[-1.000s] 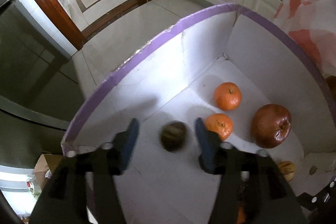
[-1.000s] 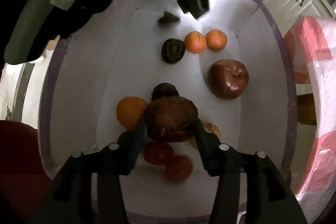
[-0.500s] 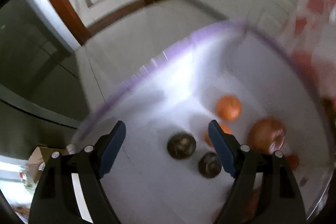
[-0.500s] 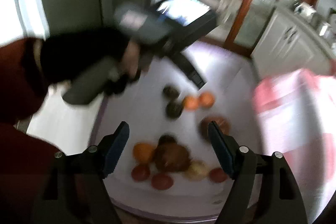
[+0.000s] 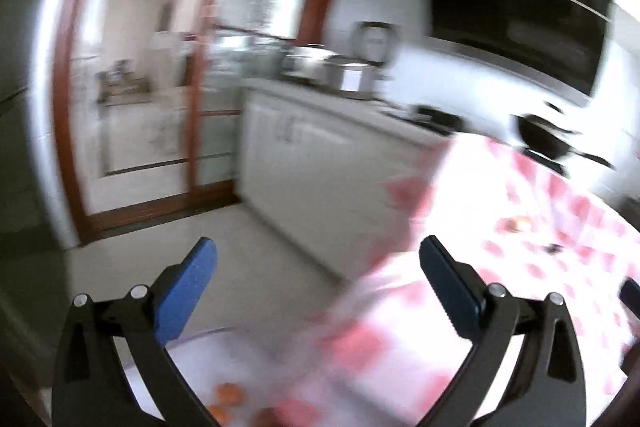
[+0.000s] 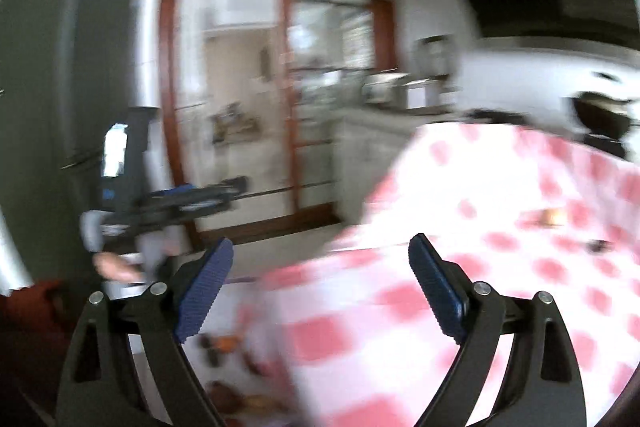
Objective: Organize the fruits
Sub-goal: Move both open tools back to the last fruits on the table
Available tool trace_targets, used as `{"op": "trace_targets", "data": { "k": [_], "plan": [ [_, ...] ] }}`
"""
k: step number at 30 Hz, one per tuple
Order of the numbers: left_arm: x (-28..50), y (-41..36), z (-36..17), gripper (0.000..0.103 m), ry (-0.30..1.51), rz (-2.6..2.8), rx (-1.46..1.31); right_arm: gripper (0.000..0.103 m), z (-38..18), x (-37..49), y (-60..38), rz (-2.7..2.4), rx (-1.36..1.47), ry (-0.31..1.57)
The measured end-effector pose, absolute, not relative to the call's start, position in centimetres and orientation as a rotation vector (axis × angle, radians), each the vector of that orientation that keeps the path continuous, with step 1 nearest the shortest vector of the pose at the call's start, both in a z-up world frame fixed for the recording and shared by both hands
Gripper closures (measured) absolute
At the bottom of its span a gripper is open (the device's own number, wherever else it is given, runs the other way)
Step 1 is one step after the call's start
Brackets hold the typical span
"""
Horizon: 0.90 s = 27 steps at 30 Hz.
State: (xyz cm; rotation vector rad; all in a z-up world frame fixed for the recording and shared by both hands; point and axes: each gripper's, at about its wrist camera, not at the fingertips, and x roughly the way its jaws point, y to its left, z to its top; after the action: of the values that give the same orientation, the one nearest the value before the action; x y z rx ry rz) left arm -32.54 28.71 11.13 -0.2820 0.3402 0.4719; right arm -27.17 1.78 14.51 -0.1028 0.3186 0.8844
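Both views are blurred by motion. My left gripper (image 5: 318,273) is open and empty, raised and pointing at the kitchen. Blurred orange fruits (image 5: 228,393) lie on the white box floor at the bottom edge. My right gripper (image 6: 320,273) is open and empty, also raised. Below it, blurred dark and orange fruits (image 6: 224,343) show in the box. The left gripper (image 6: 180,203) and the hand on it appear at the left of the right wrist view. A small orange fruit (image 5: 518,225) lies on the checked tablecloth, also seen in the right wrist view (image 6: 550,217).
A table with a pink-and-white checked cloth (image 6: 500,267) fills the right side. White cabinets and a counter with appliances (image 5: 344,75) stand behind. A wood-framed glass door (image 6: 248,87) and a dark fridge (image 6: 60,67) are at the left.
Both grippers rose and tilted up from the box, which dropped to the bottom edge. The right gripper let go of the dark red fruit; the left opened wider.
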Motion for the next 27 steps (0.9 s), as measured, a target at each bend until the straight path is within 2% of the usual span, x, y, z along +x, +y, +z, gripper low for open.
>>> {"op": "trace_targets", "data": {
  "k": [7,13,19,27],
  "plan": [
    [-17.5,15.9,13.3,0.002,0.396,0.155,-0.223,0.016,13.3,-16.6,-7.1,0.581,-0.080,0.346],
    [-1.9,8.3,10.2,0.002,0.552,0.138,-0.304,0.016,10.0,-7.6,-15.8,0.321,0.114,0.529],
    [5.6,7.9,6.5,0.002,0.615,0.273,-0.443,0.016,5.9,-5.8,-20.8,0.265,0.328,0.557],
    [9.3,9.8,3.1,0.002,0.607,0.272,-0.531,0.016,5.5,-6.1,-21.1,0.254,0.342,0.570]
  ]
}}
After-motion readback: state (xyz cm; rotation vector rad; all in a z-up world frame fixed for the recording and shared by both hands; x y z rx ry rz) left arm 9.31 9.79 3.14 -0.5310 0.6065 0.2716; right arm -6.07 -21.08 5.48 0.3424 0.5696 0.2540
